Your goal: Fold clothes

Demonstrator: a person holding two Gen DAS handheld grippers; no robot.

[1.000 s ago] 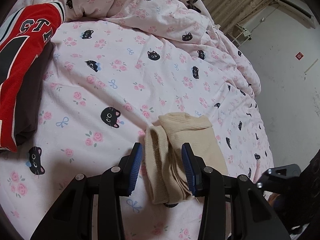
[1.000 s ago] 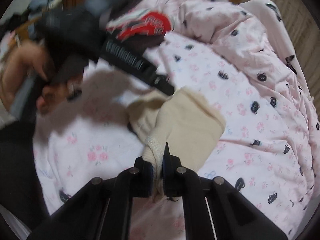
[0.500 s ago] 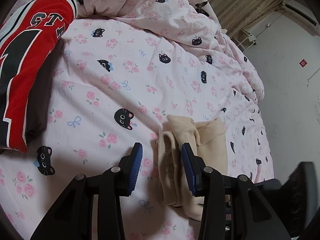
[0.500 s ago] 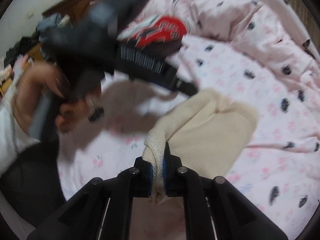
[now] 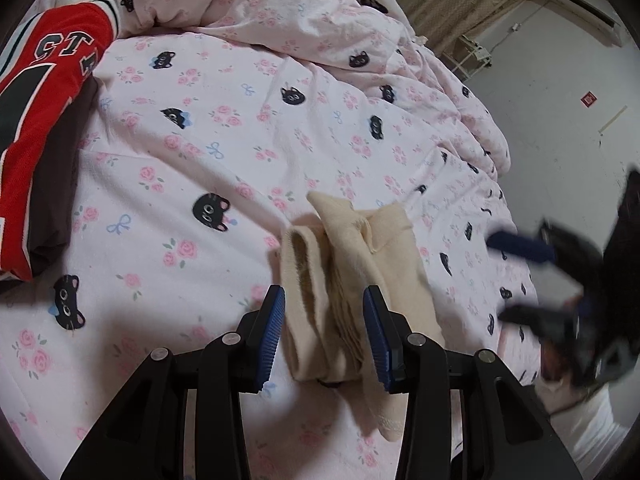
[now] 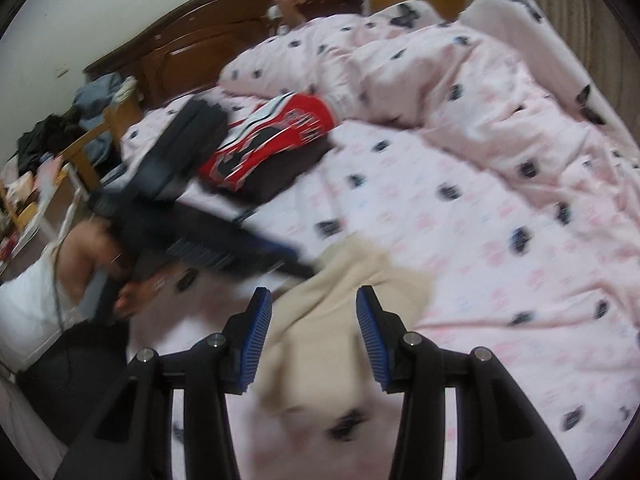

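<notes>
A folded cream knit garment (image 5: 352, 280) lies on the pink cat-print bed sheet (image 5: 200, 168). My left gripper (image 5: 324, 332) is open, its blue pads on either side of the garment's near end, not closed on it. My right gripper (image 6: 312, 332) is open and empty just above the same cream garment (image 6: 320, 344); that view is motion-blurred. The right gripper also shows blurred at the right edge of the left wrist view (image 5: 560, 280). The left gripper shows in the right wrist view (image 6: 208, 240), touching the garment's far edge.
A folded stack with a red jersey (image 5: 40, 120) on a dark garment (image 5: 56, 200) lies at the left of the bed. A bunched pink duvet (image 5: 320, 20) lies along the far side. A wooden headboard (image 6: 192, 48) and a cluttered chair (image 6: 80, 132) stand beyond.
My right gripper has opened and let go of the cream garment, then drawn back. The garment now lies flat on the sheet. My left gripper stays open around its end.
</notes>
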